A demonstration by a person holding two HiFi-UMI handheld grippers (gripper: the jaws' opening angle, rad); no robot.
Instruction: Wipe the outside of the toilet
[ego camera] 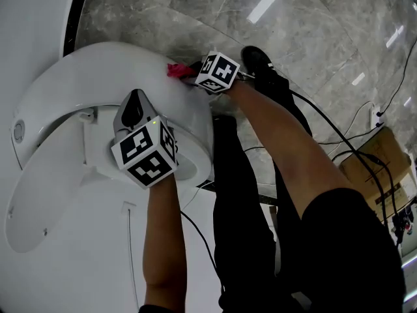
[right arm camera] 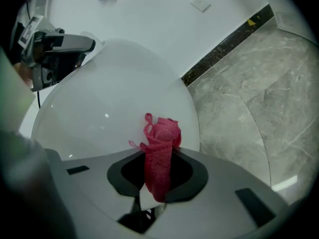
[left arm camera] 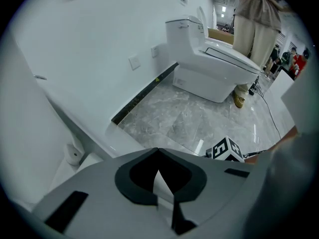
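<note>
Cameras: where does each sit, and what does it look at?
Head view: on the person's head, looking down at the toilet, both forearms, legs, left gripper and right gripper.
Left gripper view: on the left gripper, facing another toilet; its shut jaws show.
Right gripper view: on the right gripper, facing the toilet; jaws clamp the pink cloth.
Shared: head and right gripper views show that cloth.

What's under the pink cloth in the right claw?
The white toilet curves away beneath the pink cloth, held in the right claw. The spot directly under the cloth is covered.
</note>
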